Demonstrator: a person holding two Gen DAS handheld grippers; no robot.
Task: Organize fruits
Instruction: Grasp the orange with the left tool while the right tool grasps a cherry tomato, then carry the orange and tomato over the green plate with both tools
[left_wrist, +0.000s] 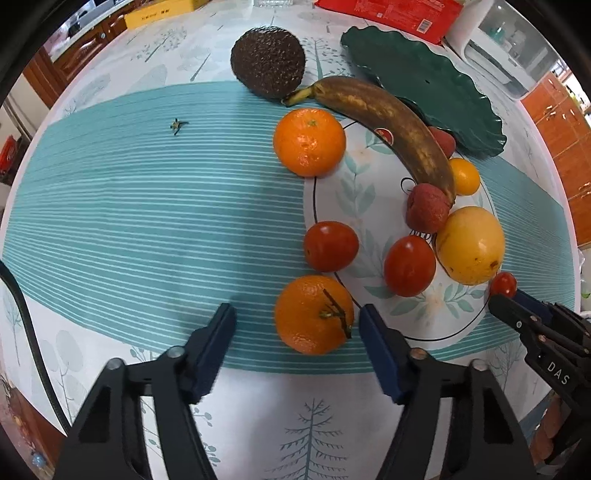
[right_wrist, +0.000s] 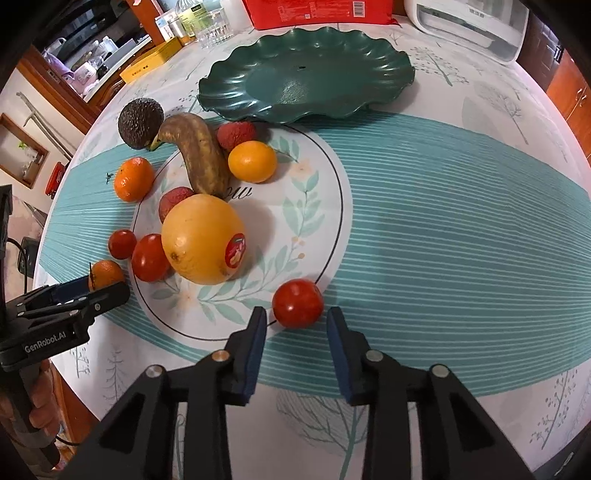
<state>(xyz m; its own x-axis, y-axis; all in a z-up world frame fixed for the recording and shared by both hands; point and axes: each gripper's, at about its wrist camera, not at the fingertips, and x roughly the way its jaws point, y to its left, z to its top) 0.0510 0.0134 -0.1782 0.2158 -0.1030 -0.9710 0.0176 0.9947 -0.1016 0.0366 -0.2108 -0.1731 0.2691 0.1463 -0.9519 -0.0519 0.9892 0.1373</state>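
A stemmed mandarin (left_wrist: 314, 314) lies on the tablecloth between the fingers of my left gripper (left_wrist: 295, 321). The right pad is near its side and the left pad stands well clear, so the gripper is open. My right gripper (right_wrist: 296, 317) points down with its pads tight against the sides of a small red tomato (right_wrist: 297, 302). Beyond lie a large yellow citrus (right_wrist: 201, 238), two more tomatoes (right_wrist: 149, 258), another mandarin (right_wrist: 133, 179), lychees (right_wrist: 236, 134), a brown banana (right_wrist: 201, 155) and an avocado (right_wrist: 140, 122). The green wavy plate (right_wrist: 306, 77) stands bare at the back.
A red package (right_wrist: 317, 13), glass jars (right_wrist: 214, 27) and a yellow box (right_wrist: 147, 62) line the table's far edge. A white appliance (right_wrist: 469, 26) sits at the back right. A loose stem bit (left_wrist: 178, 125) lies on the teal stripes. A hand (right_wrist: 33, 398) holds the left gripper's handle.
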